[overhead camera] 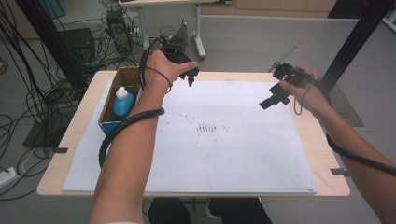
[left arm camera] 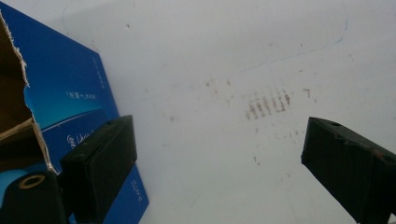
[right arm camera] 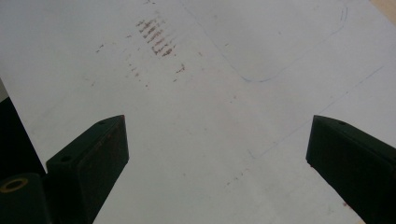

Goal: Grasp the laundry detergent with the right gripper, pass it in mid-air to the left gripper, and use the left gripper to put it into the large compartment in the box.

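High view: set above the person's side, faced forward and down; the whole table (overhead camera: 327, 186), white sheet (overhead camera: 243, 154) and open cardboard box (overhead camera: 122, 79) are taken in from afar.
Left gripper view: carried on the left gripper (left arm camera: 217, 158), aimed down along its jaws, close to the sheet; the box's blue side (left arm camera: 65, 93) is caught at left.
Right gripper view: carried on the right gripper (right arm camera: 217, 154), aimed down, close.
Shared: the reddish-brown smudges (overhead camera: 210, 128) are seen in all three.

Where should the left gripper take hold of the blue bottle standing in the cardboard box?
Probably at the narrow white neck of the blue bottle, coming straight down from above. It stands upright in the cardboard box, whose walls block its sides, so its top is the part left free. The left gripper hovers nearby over the white sheet, jaws open and empty.
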